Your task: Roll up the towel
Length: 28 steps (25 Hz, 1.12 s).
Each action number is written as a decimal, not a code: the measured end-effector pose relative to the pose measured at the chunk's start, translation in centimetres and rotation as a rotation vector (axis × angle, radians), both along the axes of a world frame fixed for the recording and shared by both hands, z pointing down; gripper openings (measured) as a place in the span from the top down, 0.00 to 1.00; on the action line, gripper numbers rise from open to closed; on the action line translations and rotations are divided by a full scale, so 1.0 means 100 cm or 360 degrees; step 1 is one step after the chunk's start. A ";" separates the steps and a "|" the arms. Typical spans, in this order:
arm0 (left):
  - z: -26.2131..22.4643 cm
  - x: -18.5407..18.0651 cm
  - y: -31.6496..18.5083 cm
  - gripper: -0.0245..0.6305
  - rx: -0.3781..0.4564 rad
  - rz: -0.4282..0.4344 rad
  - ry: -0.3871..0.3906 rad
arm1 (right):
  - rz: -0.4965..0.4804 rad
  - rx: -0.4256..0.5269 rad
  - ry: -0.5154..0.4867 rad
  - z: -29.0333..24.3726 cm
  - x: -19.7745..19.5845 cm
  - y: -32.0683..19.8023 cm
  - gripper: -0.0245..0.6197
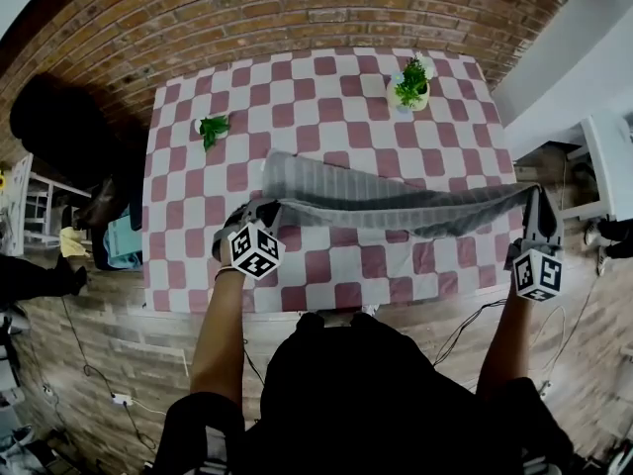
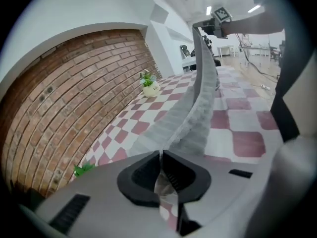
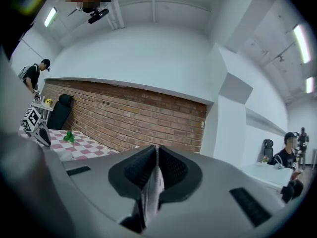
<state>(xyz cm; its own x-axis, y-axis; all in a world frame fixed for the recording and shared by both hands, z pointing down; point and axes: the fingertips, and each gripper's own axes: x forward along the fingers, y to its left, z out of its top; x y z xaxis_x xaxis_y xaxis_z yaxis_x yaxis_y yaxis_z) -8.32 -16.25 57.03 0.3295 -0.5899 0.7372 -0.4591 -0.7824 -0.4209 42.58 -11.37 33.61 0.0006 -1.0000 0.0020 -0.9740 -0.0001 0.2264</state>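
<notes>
Black-clothed torso and two bare forearms of the person fill the bottom of the head view. Left gripper (image 1: 265, 206), grey plastic with a black-and-white marker cube, sits over the table's near left part. Its own view shows the left gripper (image 2: 161, 155) with black pads pressed together, pinching a corner of the long grey ribbed towel (image 2: 198, 108). Right gripper (image 1: 539, 198), same build, is just past the table's near right corner. Its view shows the right gripper (image 3: 157, 150) closed too, with towel fabric (image 3: 150, 195) clamped between the pads.

Towel (image 1: 396, 206) is stretched sideways between both grippers, over the near half of the table. It is wider and folded over at the left end. Can't tell if the sagging middle touches the surface.

Surface is a rectangular table under a red-and-white checkered cloth (image 1: 336, 77). Small green plant in a white pot (image 1: 410, 85) stands near the far right corner. A smaller green plant (image 1: 213, 127) is near the far left corner, well apart from the towel.

Room: red brick wall (image 1: 297, 18) runs along the table's far edge. Wood-plank floor (image 1: 99, 334) has cables on it. Black chair (image 1: 59, 117) stands off the left edge. White walls, with strip lights on the ceiling (image 3: 299, 41).
</notes>
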 end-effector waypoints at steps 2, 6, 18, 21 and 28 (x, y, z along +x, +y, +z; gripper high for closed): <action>0.012 -0.004 -0.022 0.86 0.0036 -0.0052 -0.0073 | 0.0010 -0.0049 -0.0004 0.013 0.002 -0.003 0.93; 0.020 -0.038 -0.019 0.71 -0.0038 -0.0213 0.0000 | 0.0016 -0.0094 -0.0004 0.024 0.003 -0.003 0.93; 0.045 -0.053 -0.048 0.72 -0.0599 -0.0583 0.0769 | -0.0021 -0.0164 0.0010 0.038 -0.016 -0.019 0.93; 0.063 -0.057 -0.049 0.70 -0.0797 -0.0749 0.0804 | -0.0012 -0.0170 0.0021 0.040 -0.017 -0.019 0.93; 0.069 -0.059 -0.050 0.80 -0.0938 -0.1005 0.0979 | -0.0002 -0.0177 0.0032 0.043 -0.018 -0.020 0.93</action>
<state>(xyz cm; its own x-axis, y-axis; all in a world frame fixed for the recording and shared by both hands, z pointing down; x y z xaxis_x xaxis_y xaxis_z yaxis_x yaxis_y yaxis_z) -14.18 -21.27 63.92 0.5017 -0.3880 0.7732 -0.8586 -0.3326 0.3902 40.73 -13.33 37.91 0.0006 -0.9936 0.1128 -0.9693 0.0271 0.2443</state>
